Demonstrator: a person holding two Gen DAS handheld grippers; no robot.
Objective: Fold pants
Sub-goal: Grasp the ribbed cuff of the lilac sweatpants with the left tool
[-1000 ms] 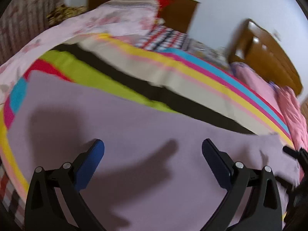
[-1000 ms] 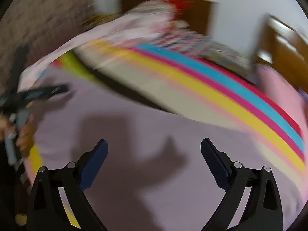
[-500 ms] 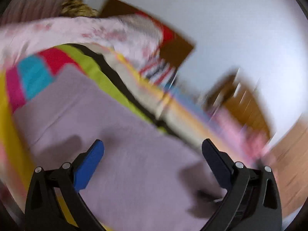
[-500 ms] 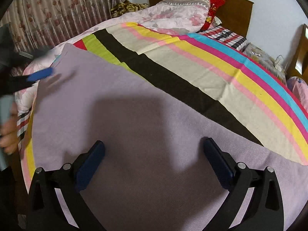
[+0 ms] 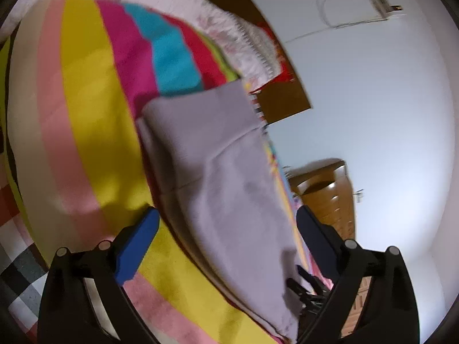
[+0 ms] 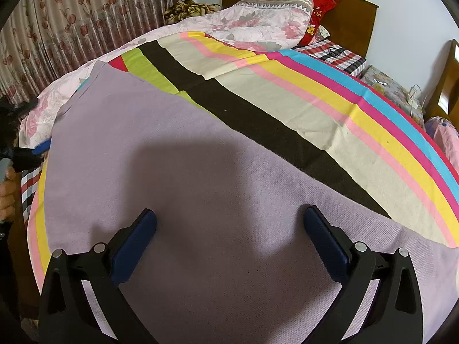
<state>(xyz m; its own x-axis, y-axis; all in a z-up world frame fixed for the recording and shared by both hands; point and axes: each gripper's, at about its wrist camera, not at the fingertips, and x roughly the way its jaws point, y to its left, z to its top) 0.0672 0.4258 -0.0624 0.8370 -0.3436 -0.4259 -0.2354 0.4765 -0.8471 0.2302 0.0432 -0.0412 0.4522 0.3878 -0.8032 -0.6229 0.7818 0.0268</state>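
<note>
The lilac pants lie flat across a striped blanket on a bed. My right gripper is open and empty, low over the middle of the pants. My left gripper is open and empty, rolled sideways at the pants' left end, with the cloth's edge between its blue fingers. The left gripper also shows in the right wrist view at the far left edge, held by a hand.
A floral quilt and red pillow lie against the wooden headboard. Flowered curtains hang at the left. A wooden cabinet stands by the white wall.
My left gripper has swung and rolled sideways to the pants' left end. My right gripper has steadied over the pants and dropped slightly. Both stay open.
</note>
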